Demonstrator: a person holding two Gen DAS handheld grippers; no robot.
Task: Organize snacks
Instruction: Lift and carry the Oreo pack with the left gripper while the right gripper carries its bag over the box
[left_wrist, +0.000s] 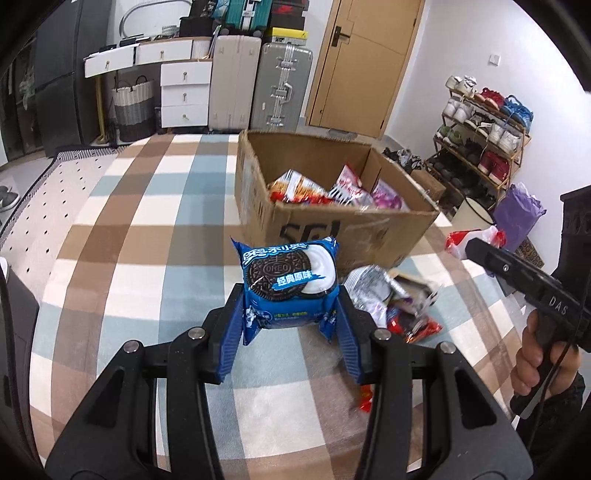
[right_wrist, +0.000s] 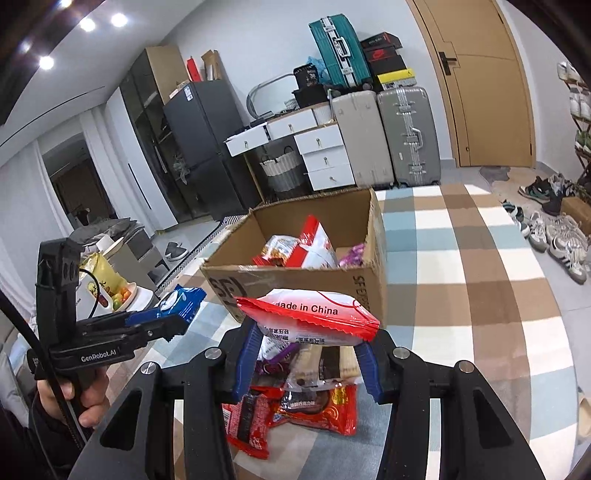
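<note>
While gripped, Oreo pack (left_wrist: 290, 282) between tongs (left_wrist: 290, 317)

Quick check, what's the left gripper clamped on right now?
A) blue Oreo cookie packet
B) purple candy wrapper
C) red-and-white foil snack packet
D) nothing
A: in the left wrist view, the left gripper has its blue pads pressed on both sides of the blue Oreo cookie packet, held upright before the brown cardboard box.

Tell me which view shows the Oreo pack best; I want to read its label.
The left wrist view: the Oreo pack faces the camera upright, its printed front showing, clamped in the left gripper. The right wrist view shows only its blue end edge-on, sticking out of that gripper, label unreadable.
</note>
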